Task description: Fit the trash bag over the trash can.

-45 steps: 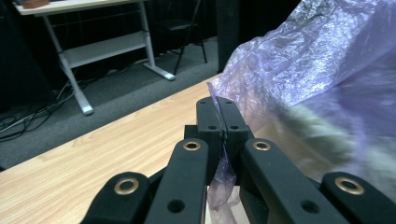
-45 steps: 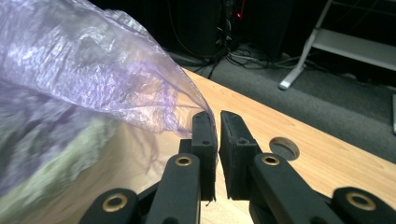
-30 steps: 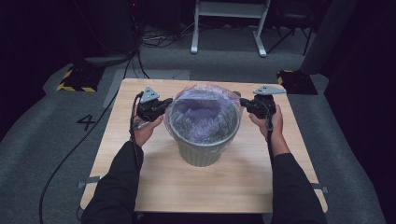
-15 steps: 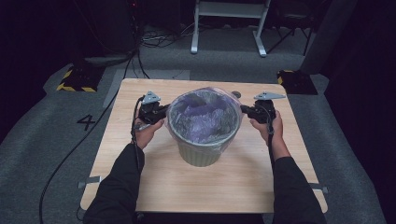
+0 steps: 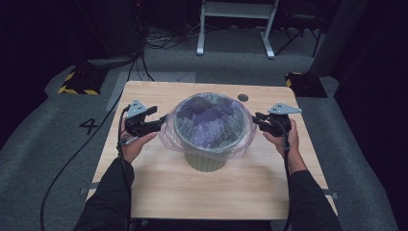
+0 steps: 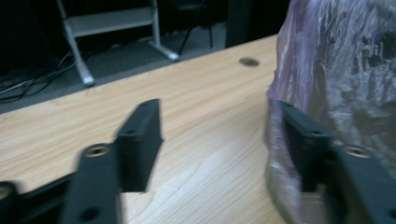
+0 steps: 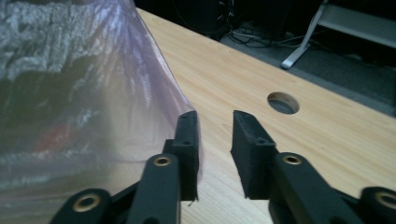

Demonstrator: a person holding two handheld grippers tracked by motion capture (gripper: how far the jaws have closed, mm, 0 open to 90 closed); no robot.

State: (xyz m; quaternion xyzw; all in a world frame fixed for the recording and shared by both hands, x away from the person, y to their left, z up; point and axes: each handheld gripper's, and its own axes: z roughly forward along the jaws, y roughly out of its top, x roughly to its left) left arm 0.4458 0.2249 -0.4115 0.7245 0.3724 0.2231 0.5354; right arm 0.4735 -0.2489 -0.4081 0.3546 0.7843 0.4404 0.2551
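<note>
Both pairs of fingers have just been opening and now stand apart, nothing between them: our left gripper [image 5: 161, 122] just left of the bin [image 5: 207, 161], our right gripper [image 5: 256, 119] just right (the bag [image 5: 211, 120] brushes each inner jaw).

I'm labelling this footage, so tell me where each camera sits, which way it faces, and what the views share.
High view: above the person's side, facing forward and down on the table; both forearms and hands show, left gripper and right gripper flanking the bin.
Left gripper view: rides the left gripper, looking across the tabletop; jaws apart, bag at one jaw.
Right gripper view: rides the right gripper, jaws apart beside the bag.
Shared: the bag, the tabletop and its round hole.
</note>
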